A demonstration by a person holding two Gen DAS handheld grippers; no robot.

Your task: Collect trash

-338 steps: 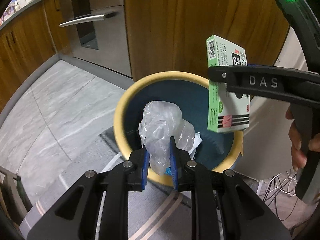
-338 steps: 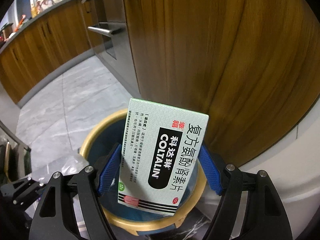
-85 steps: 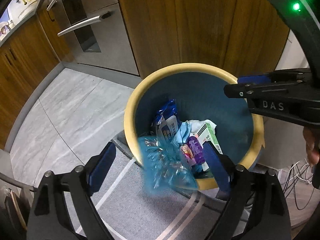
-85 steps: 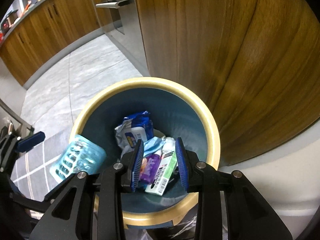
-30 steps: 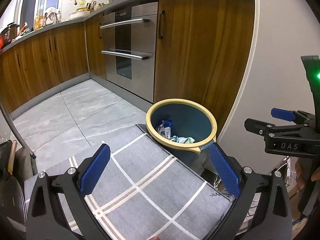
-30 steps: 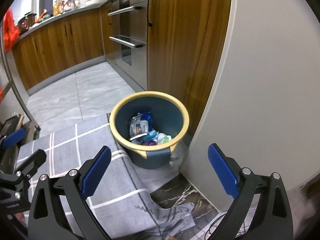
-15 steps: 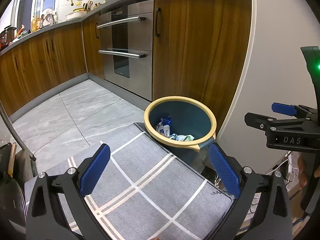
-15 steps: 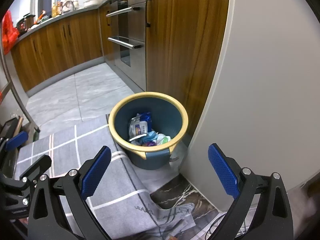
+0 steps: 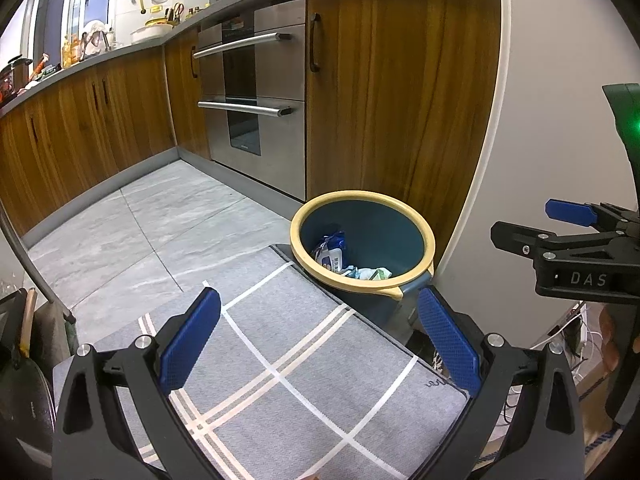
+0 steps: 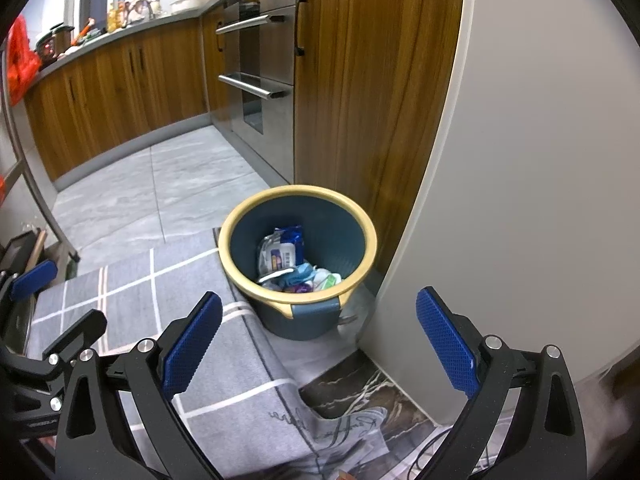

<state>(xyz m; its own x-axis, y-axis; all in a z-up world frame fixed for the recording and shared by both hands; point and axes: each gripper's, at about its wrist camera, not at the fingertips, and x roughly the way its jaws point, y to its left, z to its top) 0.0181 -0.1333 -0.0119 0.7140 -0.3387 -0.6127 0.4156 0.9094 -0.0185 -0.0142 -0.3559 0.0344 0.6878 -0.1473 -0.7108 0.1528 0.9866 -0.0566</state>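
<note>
A dark blue trash bin with a yellow rim [image 9: 428, 248] [image 10: 370, 248] stands on the floor against a wooden cabinet and a white wall. Inside lie several pieces of trash [image 9: 334, 250] [image 10: 280, 256]: a blue and white pack, crumpled wrappers, a green box. My left gripper [image 9: 320, 336] is open and empty, held back from the bin above a grey rug. My right gripper [image 10: 320, 336] is open and empty too, a little above and in front of the bin. The right gripper also shows at the right edge of the left wrist view [image 9: 568, 236].
A grey rug with white stripes [image 9: 280, 380] [image 10: 140, 300] lies beside the bin. Wooden cabinets [image 9: 400, 80] and a steel oven [image 9: 256, 100] line the back. A white wall [image 10: 540, 160] stands at the right. Cables [image 9: 572, 328] lie on the floor by the wall.
Both grippers have let go of their trash, which now lies in the bin, and have drawn back and up. Over the last second the view barely shifts.
</note>
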